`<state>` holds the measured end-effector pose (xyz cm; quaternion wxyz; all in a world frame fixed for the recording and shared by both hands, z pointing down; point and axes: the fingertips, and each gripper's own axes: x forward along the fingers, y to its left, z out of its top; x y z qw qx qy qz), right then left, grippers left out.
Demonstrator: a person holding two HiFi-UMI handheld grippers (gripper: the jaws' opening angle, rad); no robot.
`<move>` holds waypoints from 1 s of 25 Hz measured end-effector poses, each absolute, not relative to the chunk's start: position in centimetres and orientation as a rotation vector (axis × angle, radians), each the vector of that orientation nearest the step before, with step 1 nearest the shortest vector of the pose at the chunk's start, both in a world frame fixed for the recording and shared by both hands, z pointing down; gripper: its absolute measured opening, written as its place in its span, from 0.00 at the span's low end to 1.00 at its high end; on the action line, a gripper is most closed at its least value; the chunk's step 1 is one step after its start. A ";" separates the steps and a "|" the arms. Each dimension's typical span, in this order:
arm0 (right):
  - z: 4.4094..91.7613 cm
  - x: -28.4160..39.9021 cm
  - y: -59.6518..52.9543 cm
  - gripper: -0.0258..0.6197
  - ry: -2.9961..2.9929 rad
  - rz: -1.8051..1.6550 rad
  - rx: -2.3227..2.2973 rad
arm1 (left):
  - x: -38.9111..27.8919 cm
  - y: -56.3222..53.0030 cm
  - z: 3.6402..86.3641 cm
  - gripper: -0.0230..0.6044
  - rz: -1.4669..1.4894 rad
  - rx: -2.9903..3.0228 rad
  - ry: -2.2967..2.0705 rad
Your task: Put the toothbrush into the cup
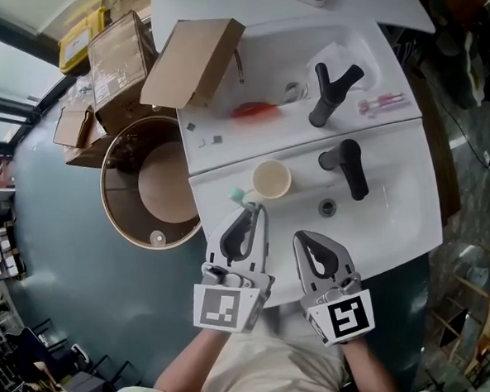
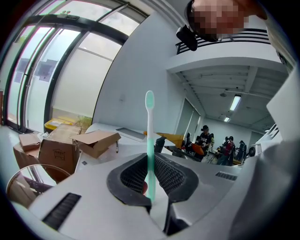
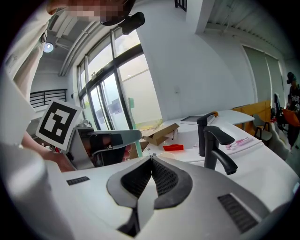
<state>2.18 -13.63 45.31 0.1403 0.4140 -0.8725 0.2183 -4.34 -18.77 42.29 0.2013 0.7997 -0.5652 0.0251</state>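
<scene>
Grasping side, left gripper (image 1: 256, 208): clamped on upright mint-green plastic toothbrush (image 2: 149, 136)
Right gripper (image 3: 151, 159): jaws clenched together, empty
Cream round cup (image 1: 271, 179): on white washbasin counter (image 1: 395, 215), just beside toothbrush's head

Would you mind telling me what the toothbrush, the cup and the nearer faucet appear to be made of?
The toothbrush looks plastic: translucent mint-green handle, smooth sheen. The cup is cream and matte with a thin rim; plastic or paper, hard to tell. The nearer faucet is probably metal under a matte black coating, showing only dull highlights.
</scene>
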 end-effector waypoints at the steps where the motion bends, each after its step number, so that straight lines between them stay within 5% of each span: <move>1: 45.5 2.2 -13.8 0.06 -2.519 0.632 1.196 | -4.4 -19.0 42.5 0.12 0.071 2.232 -1.581; 25: 47.9 4.0 -16.8 0.06 -2.519 0.675 1.248 | -3.9 -23.6 46.9 0.12 0.130 2.193 -1.614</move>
